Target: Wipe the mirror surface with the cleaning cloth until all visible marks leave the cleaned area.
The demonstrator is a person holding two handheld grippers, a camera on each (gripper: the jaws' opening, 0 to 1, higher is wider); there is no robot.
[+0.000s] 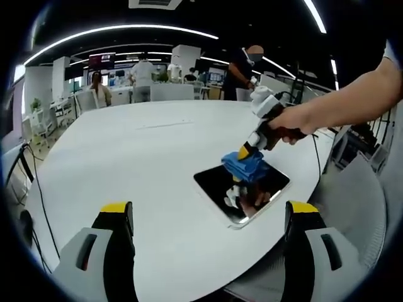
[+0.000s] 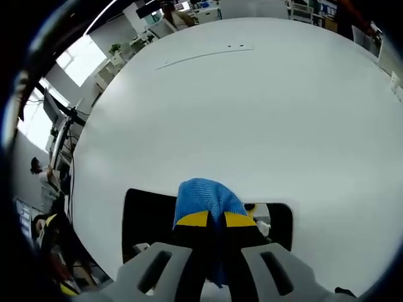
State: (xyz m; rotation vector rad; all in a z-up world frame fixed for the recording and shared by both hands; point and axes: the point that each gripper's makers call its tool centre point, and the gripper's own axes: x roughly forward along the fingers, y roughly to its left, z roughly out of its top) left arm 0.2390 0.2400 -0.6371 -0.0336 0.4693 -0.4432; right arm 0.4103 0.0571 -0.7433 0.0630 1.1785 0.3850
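- On white round surface (image 1: 145,157), near its front edge: mirror (image 1: 217,182), dark, rectangular, lying flat, one corner pointing toward the edge.
- Over the mirror's middle: right gripper (image 1: 247,165), held by a hand (image 1: 293,123), tips pressed down at the glass with blue cleaning cloth (image 1: 245,167) bunched between them.
- From the right gripper view: right gripper (image 2: 216,220) closed tight on cleaning cloth (image 2: 204,198), yellow tips nearly meeting, cloth bulging ahead of the tips onto mirror (image 2: 148,217).
- Well short of the mirror, raised above the surface: left gripper (image 1: 211,217), spread wide, nothing between its tips, touching nothing.
- Beyond the mirror: bare white surface (image 2: 252,94), then an office with desks and several people; none close to the work.
- Marks on the glass: cannot be made out; dark reflections of gripper and hand mask them. Wipe progress cannot be judged.
- Risk, judged: mirror unheld and close to the edge; a hard stroke toward that edge could slide it, perhaps off the surface.
- Risk, judged: cloth gathered into a small wad, so little contact area; corners and rim of the mirror likely missed unless strokes overlap.
- Risk, judged: hard yellow tips close behind the wad; too steep a tilt or a cloth slip could put plastic on glass and scratch or smear it.
- Risk, judged: left gripper idle and far from the mirror, so no bracing ready should the mirror skate.
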